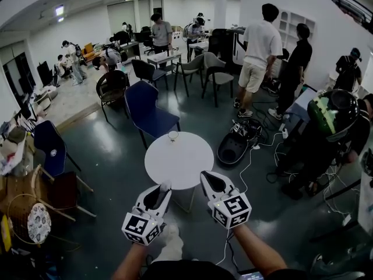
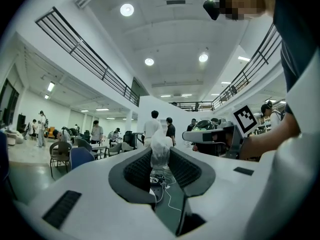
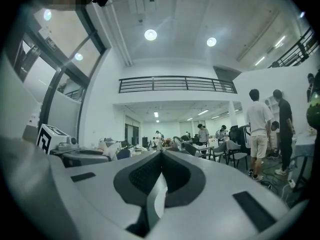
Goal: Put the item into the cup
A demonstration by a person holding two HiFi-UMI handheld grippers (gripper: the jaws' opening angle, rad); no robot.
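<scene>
Low in the head view, the left gripper (image 2: 161, 154) grasps a crumpled white item (image 2: 161, 143), its jaws partly apart. The right gripper (image 3: 161, 153) is clenched, tips touching, empty.

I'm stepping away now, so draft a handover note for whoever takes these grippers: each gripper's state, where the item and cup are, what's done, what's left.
Left hand-held gripper: shut on the white crumpled item, at the round white table's near edge.
Right hand-held gripper: shut, empty, beside it.
Cup: upright near the table's far edge; contents can't be made out.
Done: item is in the grip.
Left: carry it across the table and release it into the cup.
</scene>
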